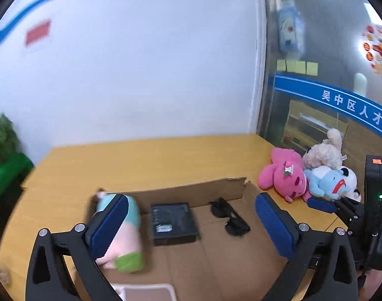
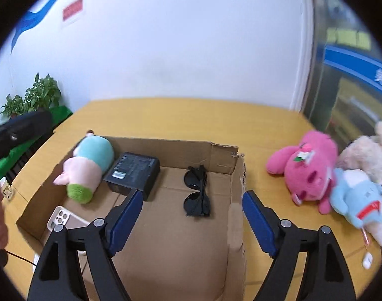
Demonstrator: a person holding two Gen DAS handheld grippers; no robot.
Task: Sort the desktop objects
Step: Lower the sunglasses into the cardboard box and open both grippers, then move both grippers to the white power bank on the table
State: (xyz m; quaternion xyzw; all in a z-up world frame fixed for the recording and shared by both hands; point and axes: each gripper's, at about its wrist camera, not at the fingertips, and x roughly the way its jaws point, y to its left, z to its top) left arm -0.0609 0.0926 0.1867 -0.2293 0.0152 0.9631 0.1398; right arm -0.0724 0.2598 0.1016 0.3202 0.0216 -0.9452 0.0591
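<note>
An open cardboard box [image 2: 223, 155] [image 1: 191, 192] sits on the yellow desk. It holds a pastel plush toy [image 2: 86, 166] [image 1: 127, 235], a black box [image 2: 133, 171] [image 1: 174, 222], black sunglasses [image 2: 197, 192] [image 1: 228, 217] and a phone [image 2: 64, 218]. A pink plush [image 2: 310, 170] [image 1: 282, 176], a beige plush [image 2: 366, 150] [image 1: 323, 151] and a blue-and-white plush [image 2: 361, 198] [image 1: 328, 180] lie on the desk to the right of the box. My left gripper [image 1: 189, 219] is open and empty above the box. My right gripper [image 2: 192, 215] is open and empty above the box's right part.
A potted plant [image 2: 32, 97] on a green stand is at the desk's far left corner. A glass partition [image 1: 328, 75] borders the right. A small white item [image 2: 367, 260] lies on the desk at the right. The box's right wall [image 2: 237, 200] stands between my right fingers.
</note>
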